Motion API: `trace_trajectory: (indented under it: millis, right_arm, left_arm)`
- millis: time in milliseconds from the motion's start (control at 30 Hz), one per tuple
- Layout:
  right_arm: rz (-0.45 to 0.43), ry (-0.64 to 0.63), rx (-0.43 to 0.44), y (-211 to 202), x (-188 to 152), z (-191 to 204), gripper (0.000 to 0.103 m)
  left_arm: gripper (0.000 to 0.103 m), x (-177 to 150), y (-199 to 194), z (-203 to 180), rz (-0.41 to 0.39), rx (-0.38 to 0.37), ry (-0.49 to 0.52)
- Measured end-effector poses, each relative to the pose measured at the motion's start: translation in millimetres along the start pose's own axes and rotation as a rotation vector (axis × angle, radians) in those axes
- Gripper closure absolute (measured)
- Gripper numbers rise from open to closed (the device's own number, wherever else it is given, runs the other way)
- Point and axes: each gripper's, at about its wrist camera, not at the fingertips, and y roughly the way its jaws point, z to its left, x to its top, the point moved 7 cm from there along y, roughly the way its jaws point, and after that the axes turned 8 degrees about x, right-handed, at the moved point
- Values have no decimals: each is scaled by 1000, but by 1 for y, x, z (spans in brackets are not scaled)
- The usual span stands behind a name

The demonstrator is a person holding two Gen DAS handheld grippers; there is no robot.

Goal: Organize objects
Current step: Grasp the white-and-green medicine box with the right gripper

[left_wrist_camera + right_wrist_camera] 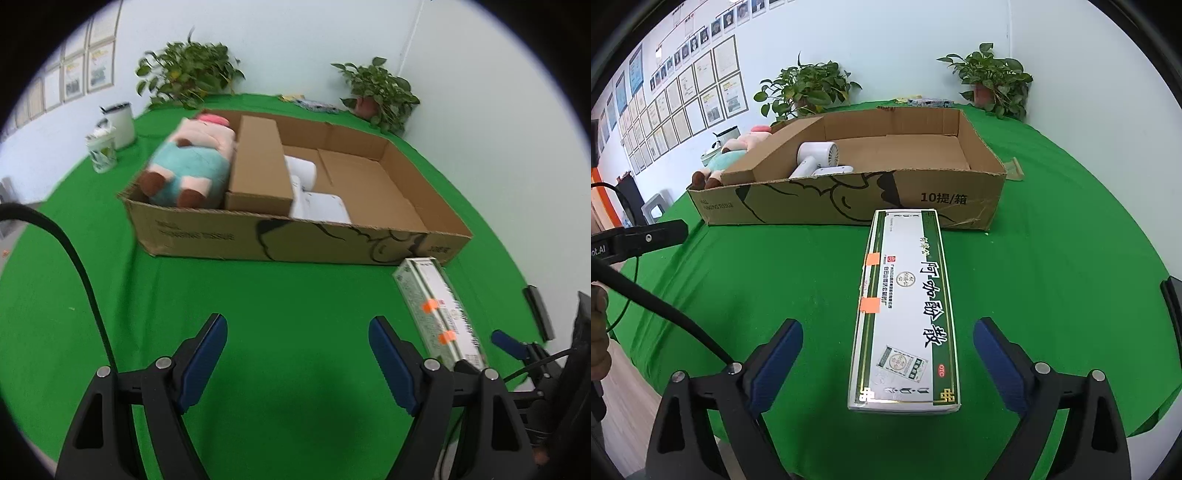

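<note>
Your right gripper (888,363) is lined up on the long white-and-green printed carton (905,314), jaws spread wide to either side of its near end and not touching it.

Largest first: the round table with its green cloth (1052,295) fills a pale-walled room with two potted plants at the back; on it sits the shallow brown cardboard tray (849,199), holding a plush toy (188,166), a plain brown box (258,166) and a white hair dryer (816,160). The carton lies flat just in front of the tray, its far end close against the tray wall. It looks light, stiff and rather glossy (likely slippery), so take it across its narrow width. Your left gripper (297,354) hangs wide open over bare cloth.
</note>
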Motion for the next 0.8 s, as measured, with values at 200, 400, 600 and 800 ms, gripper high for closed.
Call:
trace_trajectory:
  millis: [200, 400, 600, 800]
  right_arm:
    - [42, -20, -9, -1, -13, -5, 34]
    - [46, -56, 51, -3, -23, 20, 43]
    - [71, -85, 164, 1, -28, 60, 43]
    - [96, 60, 372, 1, -29, 75, 58]
  left_arm:
    - [24, -12, 21, -31, 102, -122, 18]
    - [24, -26, 30, -56, 213, -358, -33]
    - [25, -38, 41, -57, 272, -404, -73]
    - [31, -42, 41, -50, 267, -410, -101]
